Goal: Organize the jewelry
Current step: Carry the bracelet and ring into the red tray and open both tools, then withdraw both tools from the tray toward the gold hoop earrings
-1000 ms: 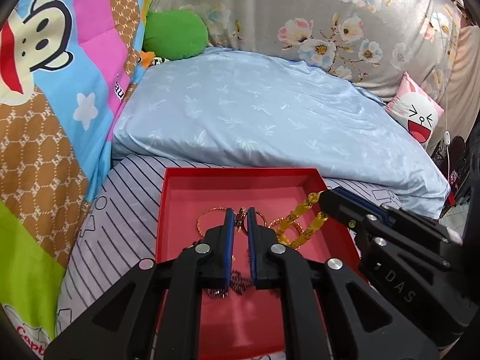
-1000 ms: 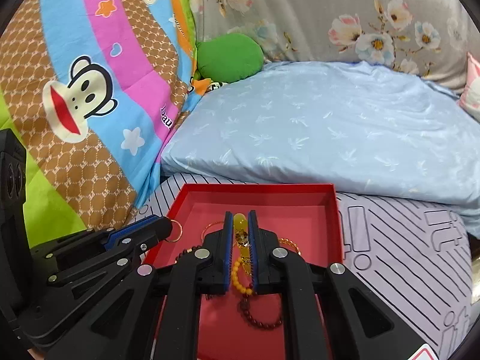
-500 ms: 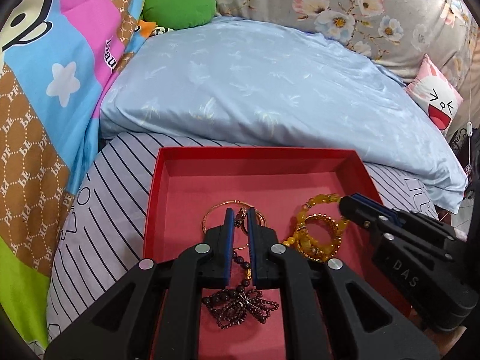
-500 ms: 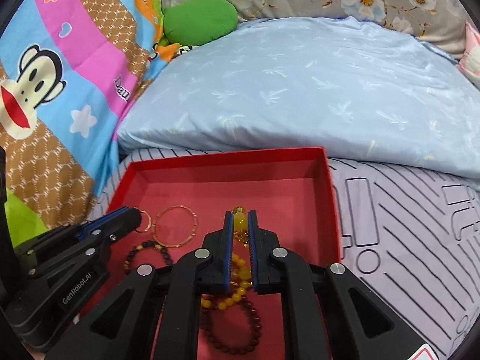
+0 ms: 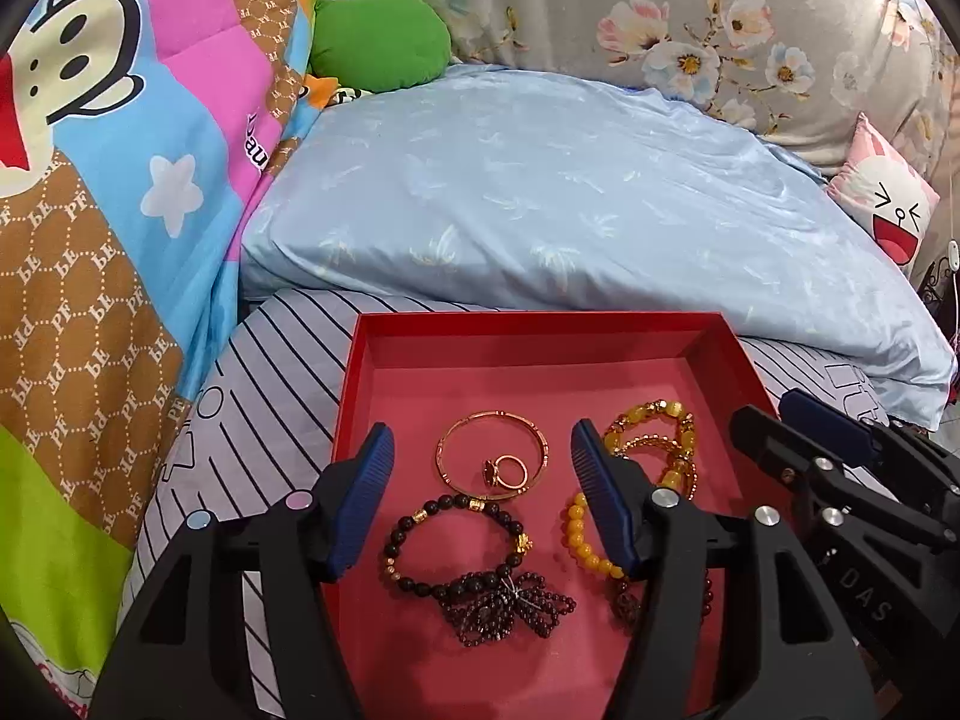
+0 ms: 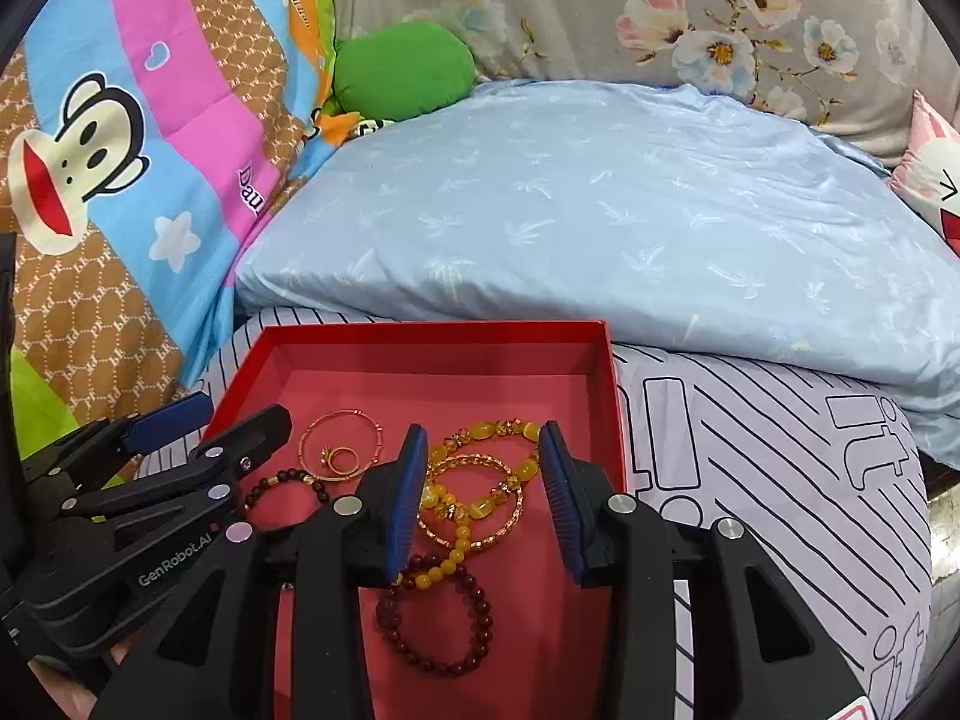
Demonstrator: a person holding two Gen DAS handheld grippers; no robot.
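A red tray (image 5: 354,384) is seen on the striped sheet (image 5: 276,372), just in front of the blue pillow (image 5: 540,198); all the jewelry lies inside it. Within the tray, a gold bangle (image 5: 543,450) is laid near the middle with a ring (image 5: 507,471) inside its loop. Nearer the tray's front edge a dark bead bracelet (image 5: 420,585) is found, its tassel (image 5: 510,606) spread beside it. Toward the tray's right wall, yellow bead bracelets (image 6: 480,435) are piled together, and a red bead bracelet (image 6: 474,642) is set in front of them.

The left gripper (image 5: 483,450) is held over the tray with its fingers spread and still widening; the bangle and ring are seen between them, untouched. The right gripper (image 6: 483,447) is likewise held over the tray's right part, its jaws opening, with the yellow beads between the pads but not pinched.
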